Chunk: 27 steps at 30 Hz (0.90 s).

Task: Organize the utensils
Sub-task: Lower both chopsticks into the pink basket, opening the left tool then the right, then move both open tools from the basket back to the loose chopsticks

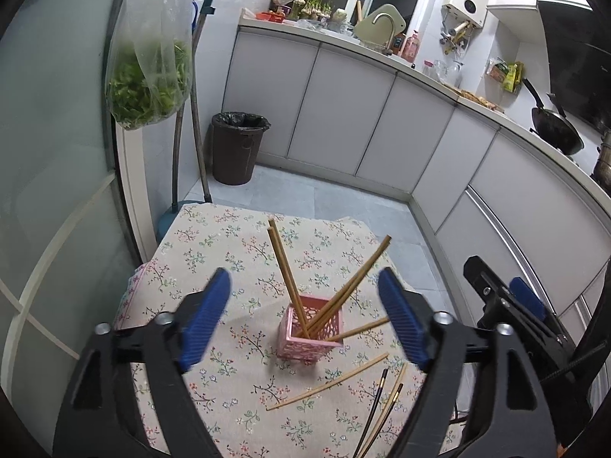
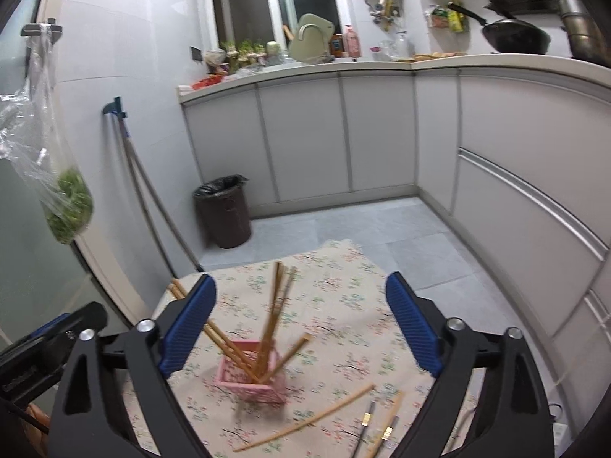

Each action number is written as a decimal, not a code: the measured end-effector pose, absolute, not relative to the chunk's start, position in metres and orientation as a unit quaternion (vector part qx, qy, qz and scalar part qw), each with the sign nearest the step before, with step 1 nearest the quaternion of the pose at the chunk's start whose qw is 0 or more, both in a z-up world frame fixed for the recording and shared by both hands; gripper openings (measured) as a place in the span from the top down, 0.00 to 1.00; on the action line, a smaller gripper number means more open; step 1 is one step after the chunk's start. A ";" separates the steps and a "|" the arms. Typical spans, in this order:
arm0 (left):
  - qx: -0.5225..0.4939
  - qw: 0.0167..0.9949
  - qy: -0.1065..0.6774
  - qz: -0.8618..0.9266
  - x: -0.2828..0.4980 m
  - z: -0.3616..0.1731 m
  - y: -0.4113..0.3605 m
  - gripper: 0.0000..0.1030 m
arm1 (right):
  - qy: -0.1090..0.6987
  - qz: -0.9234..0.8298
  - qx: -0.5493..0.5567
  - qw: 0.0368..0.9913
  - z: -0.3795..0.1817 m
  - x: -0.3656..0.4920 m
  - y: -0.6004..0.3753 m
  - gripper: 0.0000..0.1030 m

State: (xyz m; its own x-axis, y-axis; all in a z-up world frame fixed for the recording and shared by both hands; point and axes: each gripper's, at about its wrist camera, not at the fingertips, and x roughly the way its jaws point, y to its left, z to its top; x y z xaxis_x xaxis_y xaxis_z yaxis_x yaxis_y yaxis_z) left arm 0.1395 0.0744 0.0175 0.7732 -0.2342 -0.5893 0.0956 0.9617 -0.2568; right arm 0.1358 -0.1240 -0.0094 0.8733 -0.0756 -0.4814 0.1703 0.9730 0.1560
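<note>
A pink lattice holder (image 1: 310, 330) (image 2: 252, 376) stands on the floral tablecloth (image 1: 236, 267) with several wooden chopsticks (image 1: 284, 267) (image 2: 277, 305) leaning out of it. One loose wooden chopstick (image 1: 328, 381) (image 2: 305, 418) lies on the cloth in front of it. Dark gold-banded chopsticks (image 1: 376, 412) (image 2: 366, 420) lie to its right. My left gripper (image 1: 305, 305) is open and empty above the holder. My right gripper (image 2: 301, 320) is open and empty, also above the holder; it shows at the right of the left wrist view (image 1: 508, 301).
A dark trash bin (image 1: 237, 147) (image 2: 223, 212) stands on the tiled floor beyond the table. Grey cabinets (image 1: 343, 114) run along the back and right. A bag of greens (image 1: 151, 76) hangs at the left, beside mop handles (image 1: 198, 114).
</note>
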 end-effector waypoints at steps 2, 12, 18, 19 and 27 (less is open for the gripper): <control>-0.100 0.934 0.330 -0.091 0.138 0.014 0.069 0.21 | 0.252 -0.071 0.098 0.960 -0.011 0.133 -0.129 0.10; -0.076 0.933 0.336 -0.102 0.130 0.005 0.052 0.20 | 0.268 -0.090 0.089 0.955 -0.021 0.113 -0.146 0.08; -0.057 0.927 0.353 -0.113 0.131 -0.007 0.039 0.17 | 0.268 -0.087 0.071 0.957 -0.027 0.094 -0.153 0.06; -0.052 0.925 0.357 -0.117 0.131 -0.009 0.036 0.16 | 0.271 -0.085 0.067 0.956 -0.029 0.090 -0.156 0.06; 0.000 0.904 0.401 -0.152 0.132 -0.033 0.007 0.11 | 0.323 -0.103 0.098 0.935 -0.068 0.051 -0.209 0.06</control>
